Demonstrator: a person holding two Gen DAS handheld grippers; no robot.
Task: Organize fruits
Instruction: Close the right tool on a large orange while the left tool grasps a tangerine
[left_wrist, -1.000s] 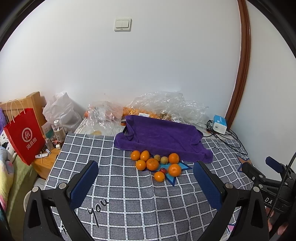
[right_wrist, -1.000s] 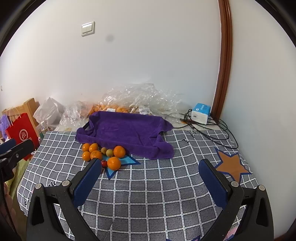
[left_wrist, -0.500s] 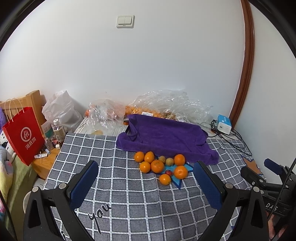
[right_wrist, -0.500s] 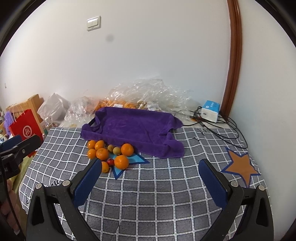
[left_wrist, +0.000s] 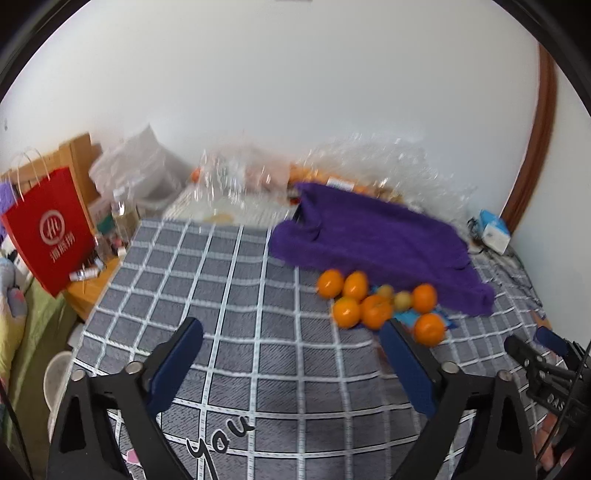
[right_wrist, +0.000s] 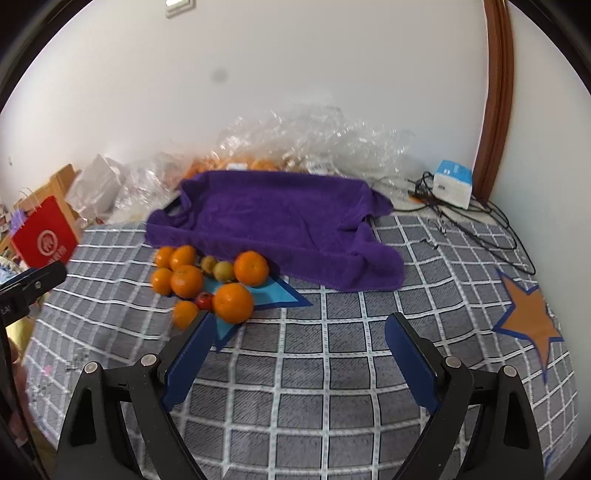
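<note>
Several oranges (right_wrist: 232, 302) (left_wrist: 428, 328), two small greenish fruits (right_wrist: 224, 271) and one small red fruit (right_wrist: 204, 300) lie bunched on a grey checked cloth (right_wrist: 325, 354), just in front of a purple towel (right_wrist: 280, 225) (left_wrist: 373, 240). My left gripper (left_wrist: 291, 354) hovers over the cloth, the fruit just beyond its right finger. My right gripper (right_wrist: 299, 350) hangs to the right of the fruit, its left finger (right_wrist: 188, 363) close to the nearest orange. Both pairs of jaws are wide and closing, with nothing between them.
Crumpled clear plastic bags (right_wrist: 314, 144) with more oranges lie behind the towel along the wall. A white-and-blue box (right_wrist: 452, 182) with black cables sits at the back right. A red paper bag (left_wrist: 51, 229) and a wooden stand with bottles are at the left edge.
Both grippers have come down and forward towards the fruit, which now looks larger and nearer in both views. Their jaws have narrowed slightly.
</note>
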